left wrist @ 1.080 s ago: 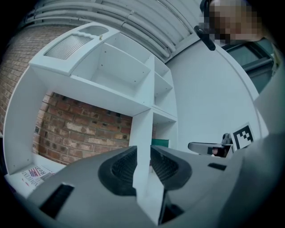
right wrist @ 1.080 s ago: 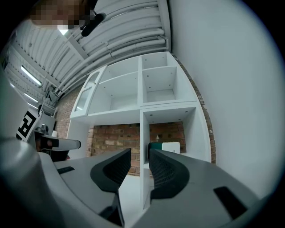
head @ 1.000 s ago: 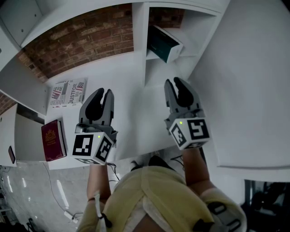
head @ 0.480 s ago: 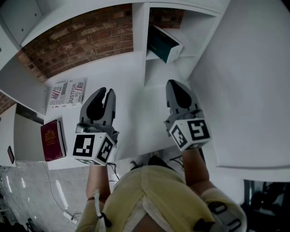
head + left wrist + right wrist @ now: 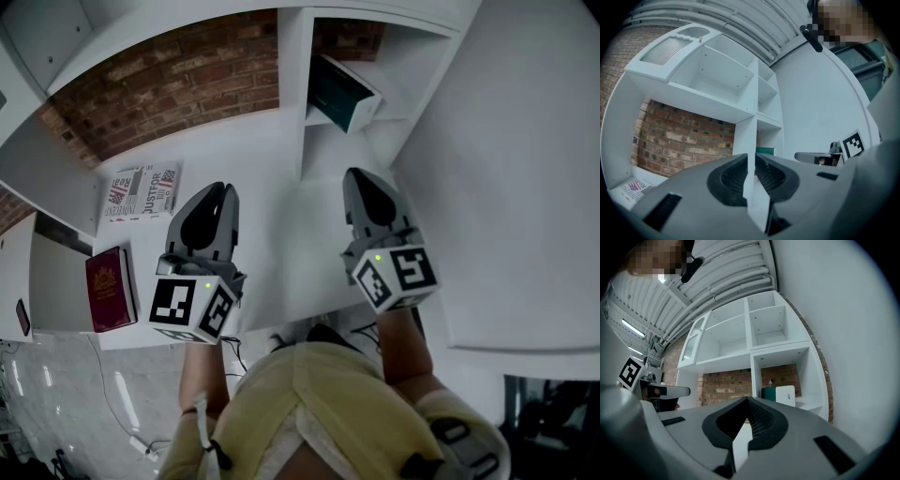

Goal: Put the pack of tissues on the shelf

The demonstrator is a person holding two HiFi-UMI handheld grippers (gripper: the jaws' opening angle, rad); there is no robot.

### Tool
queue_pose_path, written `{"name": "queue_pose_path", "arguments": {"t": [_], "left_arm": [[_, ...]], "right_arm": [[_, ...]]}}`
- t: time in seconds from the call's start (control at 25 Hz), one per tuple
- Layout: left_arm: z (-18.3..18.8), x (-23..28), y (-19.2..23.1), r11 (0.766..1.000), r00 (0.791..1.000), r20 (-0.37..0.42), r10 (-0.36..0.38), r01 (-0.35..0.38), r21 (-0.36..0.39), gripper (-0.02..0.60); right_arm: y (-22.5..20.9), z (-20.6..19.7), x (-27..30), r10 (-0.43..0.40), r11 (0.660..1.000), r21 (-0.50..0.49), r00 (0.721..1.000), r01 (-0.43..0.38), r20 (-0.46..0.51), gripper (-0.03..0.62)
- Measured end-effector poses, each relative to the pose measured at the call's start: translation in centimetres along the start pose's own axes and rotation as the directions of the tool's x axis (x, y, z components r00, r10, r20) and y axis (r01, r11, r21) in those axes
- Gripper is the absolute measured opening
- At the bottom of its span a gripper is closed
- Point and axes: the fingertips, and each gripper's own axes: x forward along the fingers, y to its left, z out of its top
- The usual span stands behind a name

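Note:
The pack of tissues [image 5: 141, 192], flat with printed lettering, lies on the white desk top [image 5: 272, 169] at the left, by the brick wall; it also shows low in the left gripper view [image 5: 635, 186]. My left gripper [image 5: 225, 188] [image 5: 750, 157] hovers just right of the pack, apart from it. Its jaws are closing, with a thin gap and nothing between them. My right gripper [image 5: 355, 173] [image 5: 747, 400] is shut and empty, held over the desk in front of the shelf compartment [image 5: 375, 122].
A teal and white box [image 5: 343, 92] [image 5: 779, 394] stands tilted in the lower shelf compartment. A dark red book [image 5: 111, 289] and a phone [image 5: 23, 320] lie at the desk's left end. A white upright [image 5: 291, 84] divides the shelf from the brick-backed bay.
The right jaws closed from a clear gap to fully shut. The left jaws have narrowed to a thin slit. Both grippers have stayed almost in place.

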Motion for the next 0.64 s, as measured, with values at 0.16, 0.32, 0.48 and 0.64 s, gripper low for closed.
{"name": "queue_pose_path", "arguments": {"t": [0.16, 0.32, 0.48, 0.64], "left_arm": [[-0.03, -0.11, 0.16, 1.0, 1.0, -0.001, 0.01, -0.01, -0.016, 0.035], [0.05, -0.08, 0.1, 1.0, 1.0, 0.003, 0.013, -0.013, -0.016, 0.026], [0.07, 0.05, 0.01, 1.0, 1.0, 0.008, -0.002, 0.002, -0.01, 0.026], [-0.01, 0.01, -0.01, 1.0, 1.0, 0.002, 0.002, -0.002, -0.004, 0.018]], "right_arm": [[-0.13, -0.03, -0.02, 0.004, 1.0, 0.011, 1.0, -0.004, 0.003, 0.002], [-0.43, 0.2, -0.07, -0.001, 1.0, 0.01, 1.0, 0.001, 0.007, 0.002], [-0.69, 0.25, -0.03, -0.003, 1.0, 0.015, 1.0, 0.003, 0.006, 0.002], [-0.86, 0.34, -0.01, -0.003, 1.0, 0.018, 1.0, 0.003, 0.008, 0.002]]}}
